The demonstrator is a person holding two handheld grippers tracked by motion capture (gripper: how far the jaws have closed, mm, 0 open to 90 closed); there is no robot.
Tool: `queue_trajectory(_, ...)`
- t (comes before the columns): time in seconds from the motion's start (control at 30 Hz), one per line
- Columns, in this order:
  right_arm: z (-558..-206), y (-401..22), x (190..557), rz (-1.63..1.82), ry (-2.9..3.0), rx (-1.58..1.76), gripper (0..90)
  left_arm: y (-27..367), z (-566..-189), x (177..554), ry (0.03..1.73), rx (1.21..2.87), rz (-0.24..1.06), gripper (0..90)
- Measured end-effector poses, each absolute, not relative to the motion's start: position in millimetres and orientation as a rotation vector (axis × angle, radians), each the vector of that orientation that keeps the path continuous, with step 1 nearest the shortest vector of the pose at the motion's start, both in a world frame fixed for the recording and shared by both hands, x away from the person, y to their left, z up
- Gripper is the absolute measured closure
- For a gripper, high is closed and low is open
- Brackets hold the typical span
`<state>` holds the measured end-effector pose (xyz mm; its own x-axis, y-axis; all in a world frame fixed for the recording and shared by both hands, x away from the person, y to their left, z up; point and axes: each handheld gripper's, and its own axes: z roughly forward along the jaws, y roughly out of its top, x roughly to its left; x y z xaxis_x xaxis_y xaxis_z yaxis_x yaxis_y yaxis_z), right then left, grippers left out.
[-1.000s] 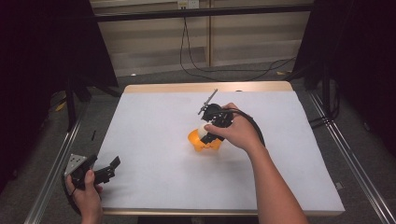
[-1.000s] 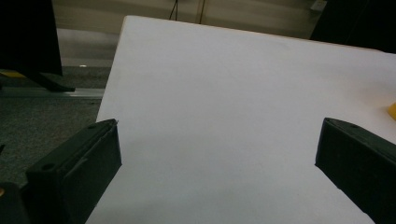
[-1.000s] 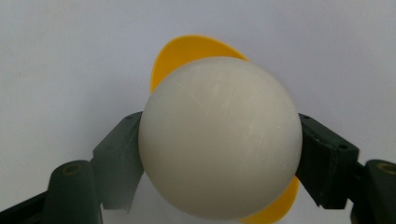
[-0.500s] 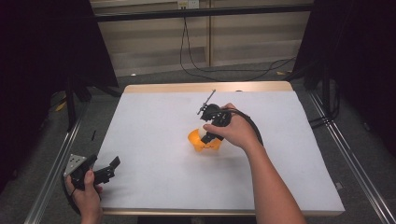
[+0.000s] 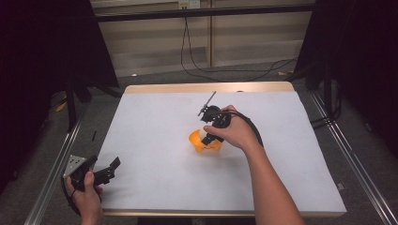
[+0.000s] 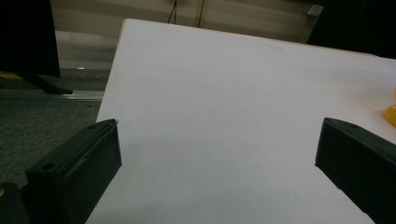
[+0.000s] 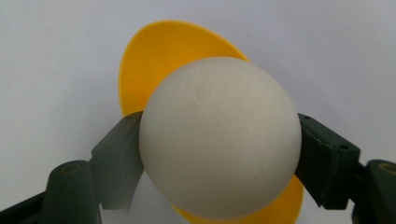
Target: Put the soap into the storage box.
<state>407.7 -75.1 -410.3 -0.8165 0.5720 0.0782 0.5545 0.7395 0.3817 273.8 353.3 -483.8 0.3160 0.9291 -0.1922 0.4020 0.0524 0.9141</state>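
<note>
Right gripper view: right tool (image 7: 219, 154) clamps white ball (image 7: 219, 137) over yellow bowl (image 7: 159, 60); left tool (image 6: 219, 168) agape

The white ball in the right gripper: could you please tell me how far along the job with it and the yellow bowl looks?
Done: the right gripper has the white ball clamped between its jaws. In hand: it holds the ball directly over the yellow bowl, near the table's middle. Left: the ball isn't released; whether it is going in or coming out, I cannot tell. The left gripper waits open at the near left corner.
</note>
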Motion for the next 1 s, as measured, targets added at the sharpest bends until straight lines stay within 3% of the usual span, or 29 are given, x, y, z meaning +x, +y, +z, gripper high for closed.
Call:
queue_trajectory(0.1, -411, -75, 407, 0.615, 2.884, 0.936, 22.8, 353, -484, 274, 1.264, 1.537, 0.633, 0.0)
queue_trajectory(0.13, -408, -76, 406, 0.639, 2.87, 0.929, 16.4, 354, -484, 274, 1.263, 1.54, 0.632, 0.0)
queue_trajectory(0.57, -398, -105, 386, 0.848, 2.663, 1.02, 0.0, 352, -484, 274, 1.261, 1.538, 0.631, 0.0)
queue_trajectory(1.0, -398, -157, 358, 1.098, 2.39, 1.092, 0.0, 351, -484, 274, 1.257, 1.547, 0.643, 0.0)
